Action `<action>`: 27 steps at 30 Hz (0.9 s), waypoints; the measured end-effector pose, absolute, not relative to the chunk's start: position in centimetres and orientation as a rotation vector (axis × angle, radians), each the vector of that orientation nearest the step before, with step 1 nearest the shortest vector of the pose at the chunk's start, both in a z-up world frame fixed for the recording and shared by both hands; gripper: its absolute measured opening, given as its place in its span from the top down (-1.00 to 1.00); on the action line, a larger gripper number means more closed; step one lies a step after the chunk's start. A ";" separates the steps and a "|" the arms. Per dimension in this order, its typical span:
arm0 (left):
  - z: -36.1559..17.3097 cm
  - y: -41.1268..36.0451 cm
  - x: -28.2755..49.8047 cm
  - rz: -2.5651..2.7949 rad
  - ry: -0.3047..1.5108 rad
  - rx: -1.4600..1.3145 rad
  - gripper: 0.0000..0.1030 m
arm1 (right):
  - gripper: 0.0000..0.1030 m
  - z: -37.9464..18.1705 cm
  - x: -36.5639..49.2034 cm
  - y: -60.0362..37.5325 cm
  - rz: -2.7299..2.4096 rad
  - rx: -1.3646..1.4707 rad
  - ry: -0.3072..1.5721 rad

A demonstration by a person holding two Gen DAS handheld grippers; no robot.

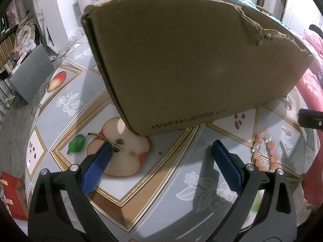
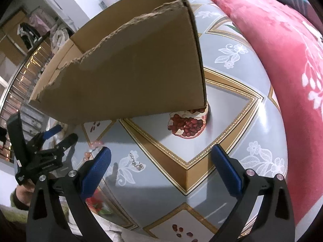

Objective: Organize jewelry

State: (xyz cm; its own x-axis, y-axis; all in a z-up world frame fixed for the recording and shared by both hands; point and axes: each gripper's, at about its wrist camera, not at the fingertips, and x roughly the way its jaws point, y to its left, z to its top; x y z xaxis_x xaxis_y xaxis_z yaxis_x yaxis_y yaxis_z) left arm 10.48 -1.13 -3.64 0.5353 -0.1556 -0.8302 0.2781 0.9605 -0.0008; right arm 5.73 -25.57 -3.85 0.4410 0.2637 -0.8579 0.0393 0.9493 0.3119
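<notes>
A brown cardboard box (image 1: 191,64) with torn top edges stands on the table; its open top shows in the right wrist view (image 2: 125,68). A pink and orange bead bracelet (image 1: 264,151) lies on the cloth to the right of my left gripper (image 1: 161,153), which is open and holds nothing. In the right wrist view the bracelet (image 2: 91,147) peeks out left of my left fingertip. A small silver chain (image 2: 136,162) lies between the fingers of my right gripper (image 2: 161,157), which is open and empty. A tiny silver piece (image 1: 287,132) lies beyond the bracelet.
The table (image 1: 161,191) wears a grey-blue cloth printed with fruit and gold diamonds. A red floral blanket (image 2: 278,60) lies along the right side. The left gripper (image 2: 50,141) shows at the left of the right wrist view. A red box (image 1: 12,195) sits low left.
</notes>
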 end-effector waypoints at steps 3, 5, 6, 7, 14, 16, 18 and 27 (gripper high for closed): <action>-3.6 -1.1 10.5 -0.259 0.972 0.137 -0.85 | -0.88 -3.8 5.7 -25.6 0.144 0.307 1.109; -3.6 -1.1 10.5 -0.259 0.973 0.138 -0.85 | -0.88 -3.8 5.6 -25.7 0.147 0.317 1.106; -3.6 -1.1 10.5 -0.259 0.973 0.137 -0.85 | -0.88 -3.8 5.6 -25.7 0.148 0.320 1.105; -3.6 -1.1 10.5 -0.259 0.973 0.137 -0.84 | -0.88 -3.8 5.6 -25.7 0.148 0.322 1.105; -3.6 -1.1 10.5 -0.259 0.973 0.137 -0.85 | -0.88 -3.8 5.5 -25.4 0.140 0.297 1.107; -3.6 -1.1 10.5 -0.259 0.972 0.138 -0.85 | -0.88 -3.8 5.5 -25.4 0.138 0.296 1.108; -3.6 -1.1 10.5 -0.259 0.973 0.138 -0.85 | -0.88 -3.7 5.6 -25.4 0.137 0.297 1.108; -3.6 -1.1 10.4 -0.260 0.962 0.138 -0.85 | -0.88 -3.7 5.6 -25.2 0.130 0.291 1.109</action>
State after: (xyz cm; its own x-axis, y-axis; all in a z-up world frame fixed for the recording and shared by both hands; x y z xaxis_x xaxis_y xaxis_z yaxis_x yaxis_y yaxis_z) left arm 10.37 -1.10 -3.63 0.5444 -0.1575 -0.8239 0.2790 0.9603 0.0008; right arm 5.60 -25.21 -3.71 0.4424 0.2471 -0.8621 0.0417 0.9546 0.2949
